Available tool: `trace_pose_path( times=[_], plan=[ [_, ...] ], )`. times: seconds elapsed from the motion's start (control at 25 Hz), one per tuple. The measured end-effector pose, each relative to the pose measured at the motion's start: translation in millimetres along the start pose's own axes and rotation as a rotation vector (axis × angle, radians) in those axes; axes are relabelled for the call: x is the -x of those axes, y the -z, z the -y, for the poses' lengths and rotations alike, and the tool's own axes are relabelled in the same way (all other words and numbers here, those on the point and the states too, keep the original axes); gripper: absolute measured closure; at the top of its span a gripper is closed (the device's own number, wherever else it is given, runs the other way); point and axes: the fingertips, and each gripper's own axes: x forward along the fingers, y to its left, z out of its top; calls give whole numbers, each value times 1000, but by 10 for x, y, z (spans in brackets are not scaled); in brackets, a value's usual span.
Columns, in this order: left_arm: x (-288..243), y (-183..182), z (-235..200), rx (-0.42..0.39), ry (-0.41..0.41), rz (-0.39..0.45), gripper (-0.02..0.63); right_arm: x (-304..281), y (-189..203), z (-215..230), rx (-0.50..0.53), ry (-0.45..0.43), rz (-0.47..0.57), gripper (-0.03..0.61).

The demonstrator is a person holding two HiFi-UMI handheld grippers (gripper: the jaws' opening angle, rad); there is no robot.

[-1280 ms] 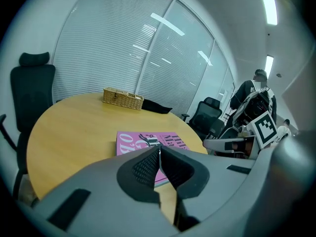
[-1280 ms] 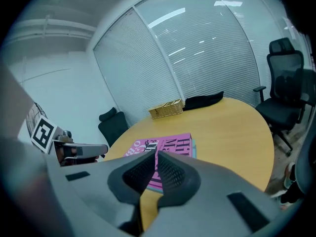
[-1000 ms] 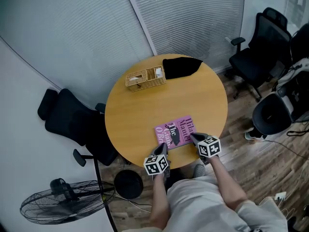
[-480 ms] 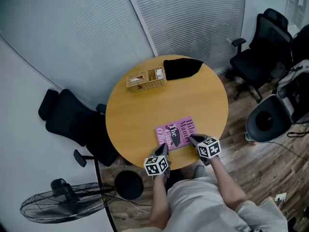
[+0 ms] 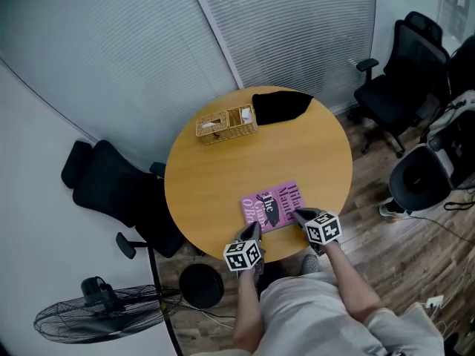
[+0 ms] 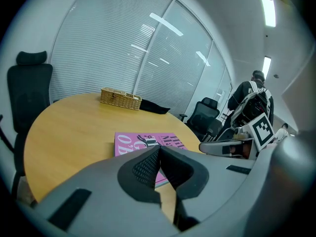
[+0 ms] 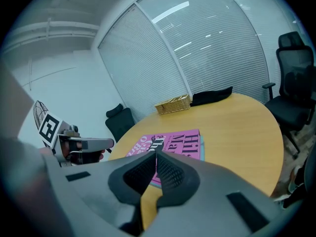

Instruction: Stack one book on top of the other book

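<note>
Left tongs (image 6: 159, 151): pads pressed together, nothing between them; tip held low at the near left corner of the pink book (image 5: 273, 205). Contact with the cover cannot be confirmed.
Right tongs (image 7: 156, 155): likewise closed and empty; tip at the near right corner of the same book.
Pink book: lies flat, cover up, on the near part of the tabletop (image 5: 215, 173), between the two tips and close to the edge by the person.
Lower book (image 7: 201, 144): only a thin blue-green strip shows along the pink cover's right side in the right gripper view. It is taken to be the second book underneath, closely lined up.
Step in hand: judged to be the close of the task, with the stack made and neither book gripped.
Next move: judged to need only that both tongs lift clear without nudging the top book. A slight squaring push is optional.
Further out: a wicker basket (image 5: 226, 122) and a black cloth (image 5: 280, 104) at the far rim, well apart from the books.
</note>
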Motion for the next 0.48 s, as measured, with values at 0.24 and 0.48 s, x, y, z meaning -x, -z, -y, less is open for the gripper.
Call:
trace_pose_path(
  times=[0.24, 0.48],
  plan=[
    [1, 17, -15, 6, -2, -1, 586, -9, 12, 7, -2, 1, -2, 554],
    [1, 31, -6, 7, -2, -1, 586, 3, 27, 14, 0, 1, -5, 554]
  ],
)
